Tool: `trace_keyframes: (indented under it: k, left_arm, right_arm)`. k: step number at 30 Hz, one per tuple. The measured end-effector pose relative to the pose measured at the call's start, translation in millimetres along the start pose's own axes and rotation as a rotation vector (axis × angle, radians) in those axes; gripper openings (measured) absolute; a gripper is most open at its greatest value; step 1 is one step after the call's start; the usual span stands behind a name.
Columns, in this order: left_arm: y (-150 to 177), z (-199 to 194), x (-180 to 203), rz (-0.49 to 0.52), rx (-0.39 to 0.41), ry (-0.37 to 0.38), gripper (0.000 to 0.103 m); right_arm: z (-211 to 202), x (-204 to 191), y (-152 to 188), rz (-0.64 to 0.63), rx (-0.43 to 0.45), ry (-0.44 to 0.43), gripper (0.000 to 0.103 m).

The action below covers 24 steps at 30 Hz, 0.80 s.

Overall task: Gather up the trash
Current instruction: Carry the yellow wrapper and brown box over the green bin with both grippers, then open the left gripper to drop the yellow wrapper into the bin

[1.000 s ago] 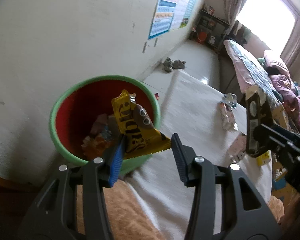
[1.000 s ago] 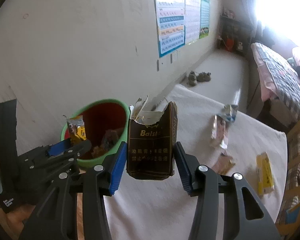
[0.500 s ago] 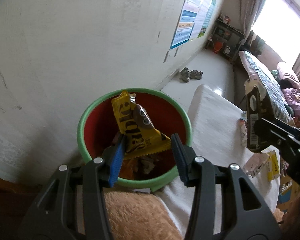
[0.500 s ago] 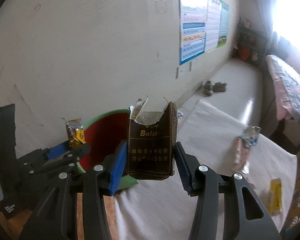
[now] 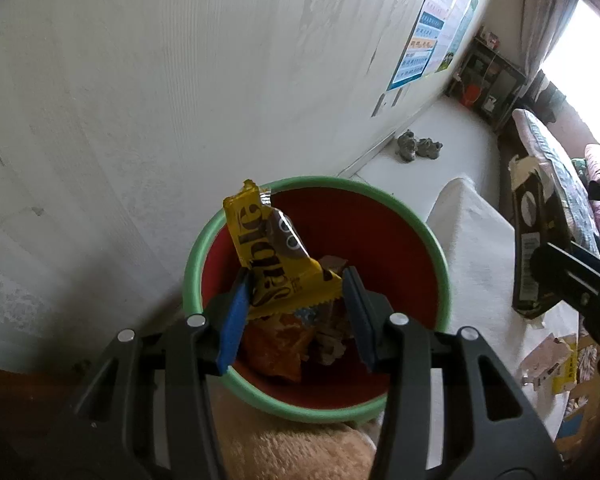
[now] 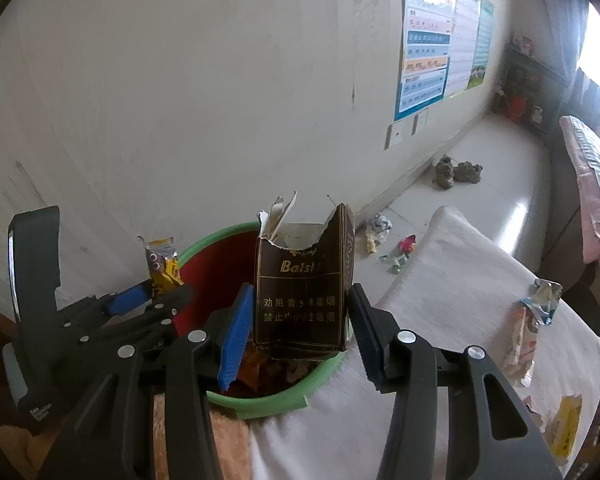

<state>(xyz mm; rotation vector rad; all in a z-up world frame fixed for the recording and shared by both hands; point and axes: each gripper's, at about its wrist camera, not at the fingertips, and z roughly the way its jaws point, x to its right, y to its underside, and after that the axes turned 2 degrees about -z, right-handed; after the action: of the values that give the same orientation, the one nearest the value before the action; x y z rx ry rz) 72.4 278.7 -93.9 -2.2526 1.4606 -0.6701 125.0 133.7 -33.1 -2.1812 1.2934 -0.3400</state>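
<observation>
A green-rimmed red bin [image 5: 440, 256] stands by the wall and holds several wrappers. My left gripper [image 5: 296, 308] is shut on a yellow candy wrapper [image 5: 268, 256] and holds it over the bin's opening. My right gripper [image 6: 300, 328] is shut on a torn brown cigarette pack [image 6: 304, 284] and holds it over the bin [image 6: 276, 400] near its right rim. The pack also shows at the right of the left wrist view [image 5: 534, 240]. The left gripper and its wrapper [image 6: 162, 264] show at the left of the right wrist view.
A white cloth-covered table [image 6: 440, 320] beside the bin carries more wrappers [image 6: 520, 336] and a yellow packet [image 6: 566, 420]. Scraps [image 6: 396, 248] lie on the floor by the wall. Shoes [image 6: 456, 170] and a bed [image 6: 592, 184] are farther back.
Both grippers have moved left and closer to the bin; the yellow wrapper and the cigarette pack now hang over its opening. Both stay gripped.
</observation>
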Motion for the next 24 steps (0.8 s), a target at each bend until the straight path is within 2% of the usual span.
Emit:
trace_keyframes:
  k: [14, 15, 17, 20, 24]
  left_arm:
    - [0.5, 28.0, -0.8, -0.011, -0.061, -0.023, 0.045]
    - [0.1, 29.6, -1.8, -0.014, -0.064, -0.027, 0.047]
    - [-2.8, 32.7, -0.9, -0.022, -0.066, -0.029, 0.056]
    - [-1.9, 32.1, -2.4, -0.034, -0.063, -0.031, 0.069]
    - [-0.9, 30.2, -2.0, -0.031, -0.052, -0.032, 0.073]
  right_arm:
    - [33.2, 1.3, -3.9, 0.01, -0.053, -0.032, 0.049]
    - [34.4, 0.6, -4.5, 0.008, -0.054, -0.035, 0.049]
    - [35.7, -0.9, -4.3, 0.005, -0.052, -0.036, 0.049]
    - [36.1, -2.1, -4.2, 0.005, -0.043, -0.042, 0.058]
    - [34.2, 0.1, -3.6, 0.013, -0.032, -0.05, 0.061]
